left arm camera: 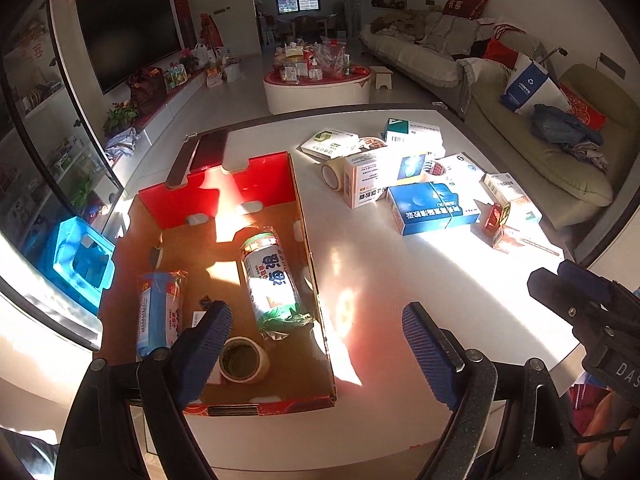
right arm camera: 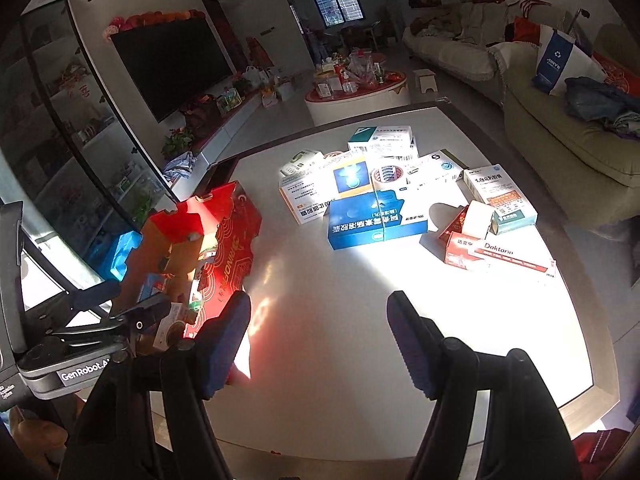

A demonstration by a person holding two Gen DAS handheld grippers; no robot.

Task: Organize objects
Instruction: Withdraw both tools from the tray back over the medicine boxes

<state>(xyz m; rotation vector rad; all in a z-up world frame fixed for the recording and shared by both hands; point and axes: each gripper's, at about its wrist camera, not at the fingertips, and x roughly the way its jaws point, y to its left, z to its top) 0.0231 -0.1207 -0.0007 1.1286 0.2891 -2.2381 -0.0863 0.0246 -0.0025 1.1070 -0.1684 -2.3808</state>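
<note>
left wrist view: left gripper (left arm camera: 316, 322) jaws wide, empty over the cardboard box (left arm camera: 310, 280); right gripper (right arm camera: 318, 312) part-open, empty, facing medicine boxes (right arm camera: 376, 220).

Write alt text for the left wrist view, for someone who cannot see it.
An open, empty left hand-held gripper hovers over a red-and-brown cardboard box on a white table; the box holds two wrapped rolls and a roll of tape. To the right, a pile of medicine boxes lies in sunlight, with a living room behind.
</note>
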